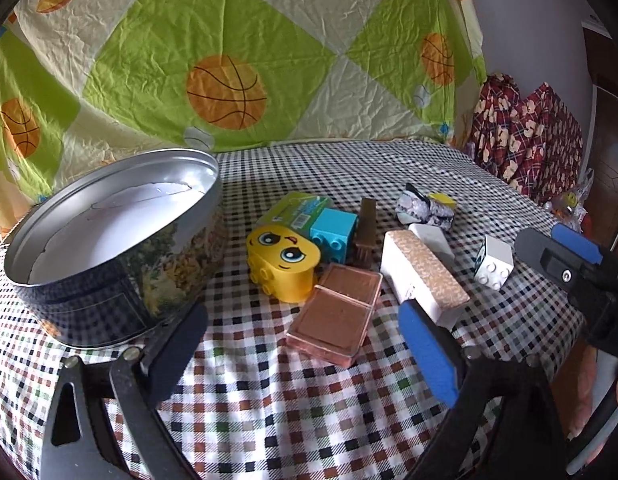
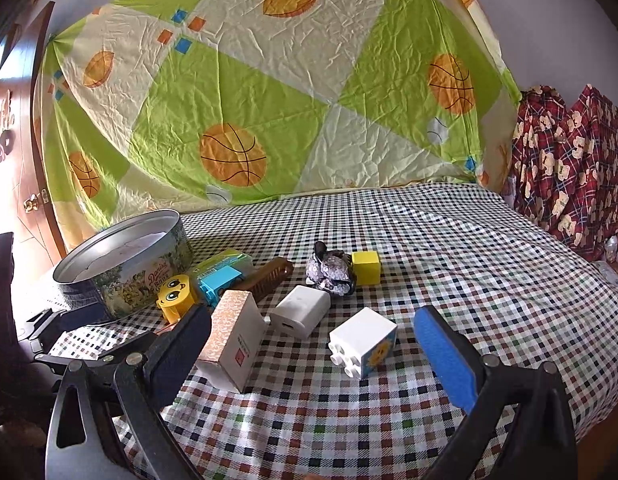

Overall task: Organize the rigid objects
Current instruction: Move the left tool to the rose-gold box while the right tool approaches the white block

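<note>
Jaws apart, round tin (image 1: 109,248) holding white liner (image 1: 109,228)

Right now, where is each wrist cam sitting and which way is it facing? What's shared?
Left wrist: on the left gripper, angled down across the checked table at the pink compact and round tin; own open fingers show, plus the right gripper at the right edge.
Right wrist: on the right gripper, angled down at the white block and patterned box; own open fingers show.
Shared: tin, yellow face block, white block, basketball sheet.
</note>
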{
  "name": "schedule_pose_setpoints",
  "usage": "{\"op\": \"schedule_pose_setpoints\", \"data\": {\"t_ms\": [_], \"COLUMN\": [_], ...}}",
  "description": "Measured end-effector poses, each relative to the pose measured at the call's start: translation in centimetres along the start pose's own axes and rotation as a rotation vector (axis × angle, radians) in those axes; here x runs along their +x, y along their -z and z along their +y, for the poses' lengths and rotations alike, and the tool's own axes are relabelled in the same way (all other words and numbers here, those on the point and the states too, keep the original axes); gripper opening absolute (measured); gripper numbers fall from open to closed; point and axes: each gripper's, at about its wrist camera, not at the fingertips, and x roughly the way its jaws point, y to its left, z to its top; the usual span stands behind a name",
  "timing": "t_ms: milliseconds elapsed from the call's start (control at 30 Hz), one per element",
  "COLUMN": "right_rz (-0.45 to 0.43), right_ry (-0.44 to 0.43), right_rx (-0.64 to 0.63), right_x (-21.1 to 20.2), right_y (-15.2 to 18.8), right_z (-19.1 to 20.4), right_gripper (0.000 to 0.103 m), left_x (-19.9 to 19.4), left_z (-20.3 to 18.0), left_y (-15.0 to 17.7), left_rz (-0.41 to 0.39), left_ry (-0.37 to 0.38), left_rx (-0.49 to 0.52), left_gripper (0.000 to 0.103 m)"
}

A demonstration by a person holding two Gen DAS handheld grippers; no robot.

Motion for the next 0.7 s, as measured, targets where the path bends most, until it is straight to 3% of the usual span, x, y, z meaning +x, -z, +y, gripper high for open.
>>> {"op": "schedule_pose_setpoints", "data": {"t_ms": [300,533,700], "right_rz": [0.026,0.088,0.143], "right_ry": [0.054,0.105,0.097], "right_rx": [0.041,0.019,0.02], "right_x": [1.2,3.5,4.9], "right_y": [0.3,-0.1,0.0], "right_z": [-2.0,-2.6,-2.9], "right_gripper": [0.102,0.102,0.098], "left_x": [2.4,3.7,4.0], "left_z": [-1.0,-1.2,-0.7], "left_y": [-0.4,-0.6,-0.5], "left_rz": [0.101,0.189,0.195], "left_ry": [0.044,0.051,0.084], "left_rx": [0.032,0.042,0.015], "left_gripper": [0.067,0.066,0.063]}}
